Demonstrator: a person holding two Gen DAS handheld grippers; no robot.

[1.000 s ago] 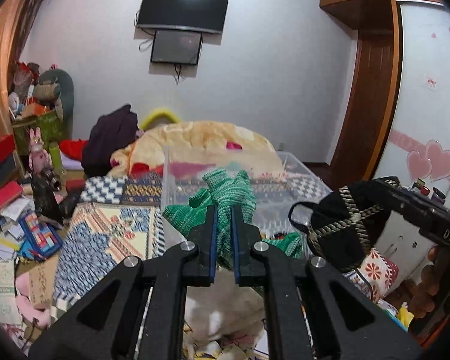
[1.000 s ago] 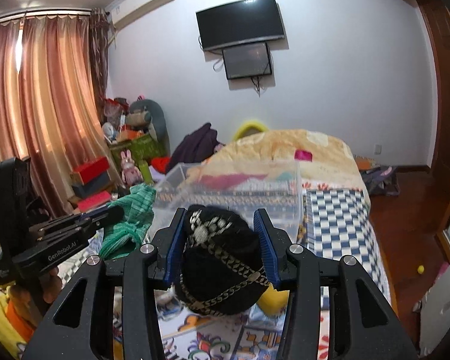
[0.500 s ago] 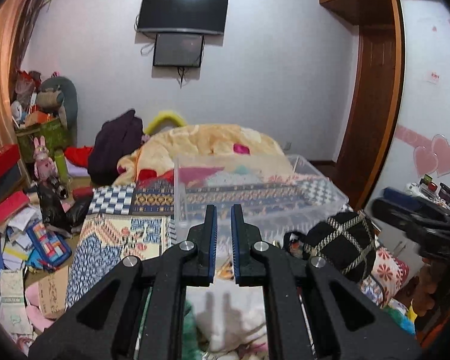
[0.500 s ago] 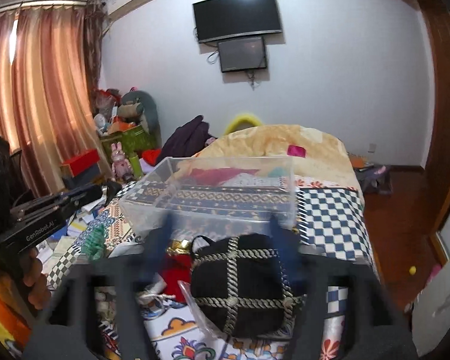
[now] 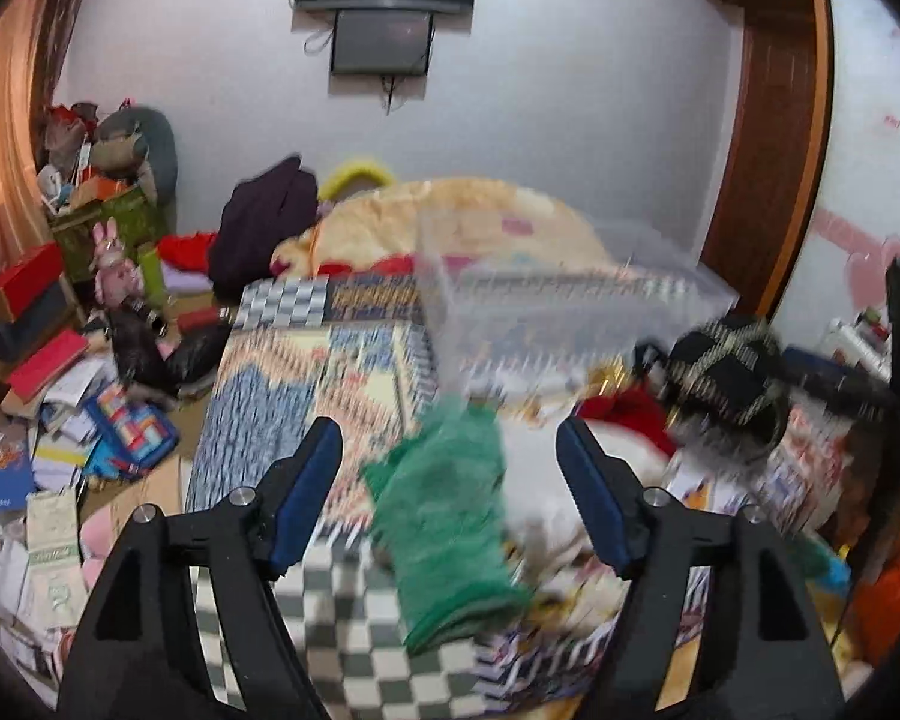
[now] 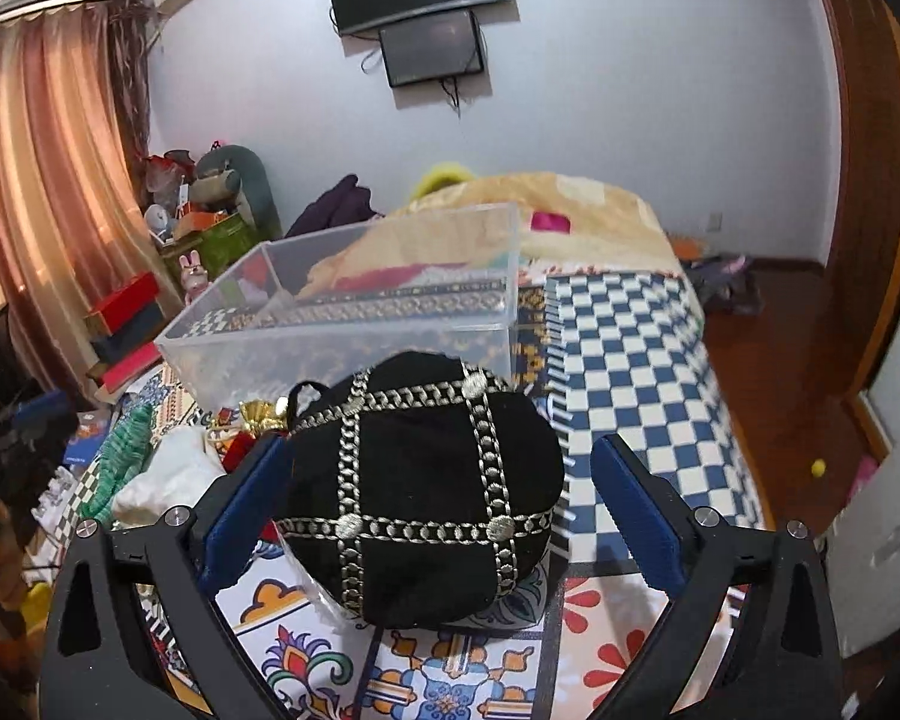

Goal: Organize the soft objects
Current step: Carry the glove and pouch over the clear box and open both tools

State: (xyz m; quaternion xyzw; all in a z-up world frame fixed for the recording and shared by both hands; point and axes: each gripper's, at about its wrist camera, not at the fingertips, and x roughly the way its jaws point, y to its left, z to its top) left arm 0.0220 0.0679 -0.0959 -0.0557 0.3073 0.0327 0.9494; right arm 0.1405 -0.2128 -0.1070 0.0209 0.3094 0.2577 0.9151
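A green knitted piece (image 5: 450, 510) lies on the patterned bed cover between the fingers of my left gripper (image 5: 450, 492), which is open and empty; this view is blurred. It also shows in the right wrist view (image 6: 120, 450). A black pouch with gold braid (image 6: 426, 492) rests on the cover between the open fingers of my right gripper (image 6: 438, 510), which does not grip it. The pouch shows at the right of the left wrist view (image 5: 726, 372). A clear plastic box (image 6: 354, 324) stands just beyond both.
A white soft item (image 6: 174, 474) and red and gold bits (image 6: 258, 420) lie between the two pieces. The bed (image 6: 630, 360) has a checkered cover and an orange blanket (image 6: 570, 204) behind the box. Cluttered floor with books (image 5: 78, 420) is at the left.
Both grippers have opened. The green knit dropped from my left gripper onto the bed; the black pouch left my right gripper and now rests on the cover.
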